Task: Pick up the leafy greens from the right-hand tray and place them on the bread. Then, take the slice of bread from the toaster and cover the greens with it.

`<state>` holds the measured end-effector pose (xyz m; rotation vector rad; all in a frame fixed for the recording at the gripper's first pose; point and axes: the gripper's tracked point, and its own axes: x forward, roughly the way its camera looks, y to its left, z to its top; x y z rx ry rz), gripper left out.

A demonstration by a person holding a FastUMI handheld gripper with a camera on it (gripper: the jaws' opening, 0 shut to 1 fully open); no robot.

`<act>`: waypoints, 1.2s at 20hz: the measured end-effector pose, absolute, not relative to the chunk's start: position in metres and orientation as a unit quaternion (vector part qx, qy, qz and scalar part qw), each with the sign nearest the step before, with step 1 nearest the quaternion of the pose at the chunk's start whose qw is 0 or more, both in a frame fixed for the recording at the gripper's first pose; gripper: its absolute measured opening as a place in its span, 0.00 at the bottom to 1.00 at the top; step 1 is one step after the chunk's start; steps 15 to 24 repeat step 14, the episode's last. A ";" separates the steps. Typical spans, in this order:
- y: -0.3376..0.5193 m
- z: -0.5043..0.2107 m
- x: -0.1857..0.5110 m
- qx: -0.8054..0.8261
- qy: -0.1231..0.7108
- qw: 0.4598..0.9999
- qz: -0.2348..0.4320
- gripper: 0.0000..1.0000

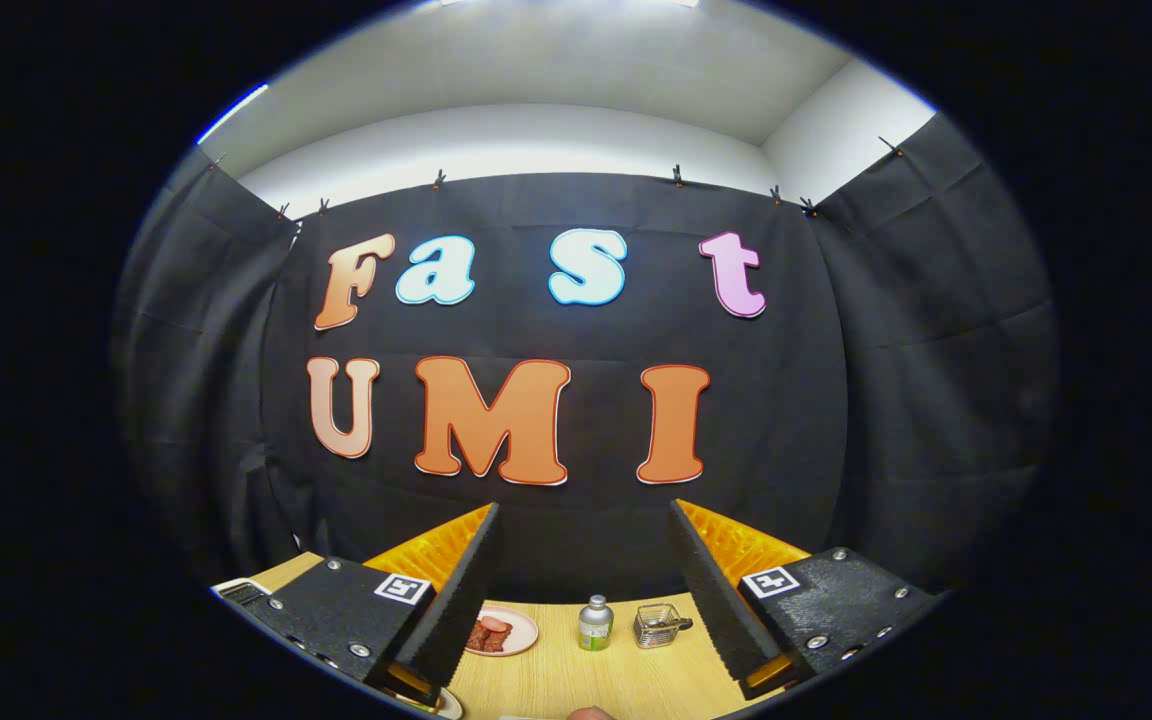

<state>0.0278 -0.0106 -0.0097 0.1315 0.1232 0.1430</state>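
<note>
The gripper is held high and looks mostly at the black cloth wall, so little of the table can be seen. Its two fingers stand wide apart and nothing is between them: the tongs are released. The finger bases are cut off at the near side.

On the pale wooden table, beyond the fingers and between them, stand three small things in a row. On the left is a pink plate with some reddish-brown food on it; the left finger covers the plate's left side. I cannot tell what the food is. In the middle is a small bottle with a grey cap and a green lower part, standing upright. To the right of it is a small wire basket; what is inside is too small to make out.

The leafy greens, the bread and the toaster cannot be made out from here. At the near left, under the left finger, a pale round rim peeks out, mostly hidden; it may be another plate. At the far left a white edge of something is cut off by the finger base.

The three things stand apart from each other, with bare table between them and on the near side of them. The far edge of the table meets the cloth wall just behind the row.
</note>
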 end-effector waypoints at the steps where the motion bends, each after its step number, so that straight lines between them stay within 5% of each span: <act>1: -0.009 -0.006 0.027 0.066 0.053 0.993 0.076 0.97; 24: 0.015 0.000 0.021 0.062 0.023 0.992 0.111 0.98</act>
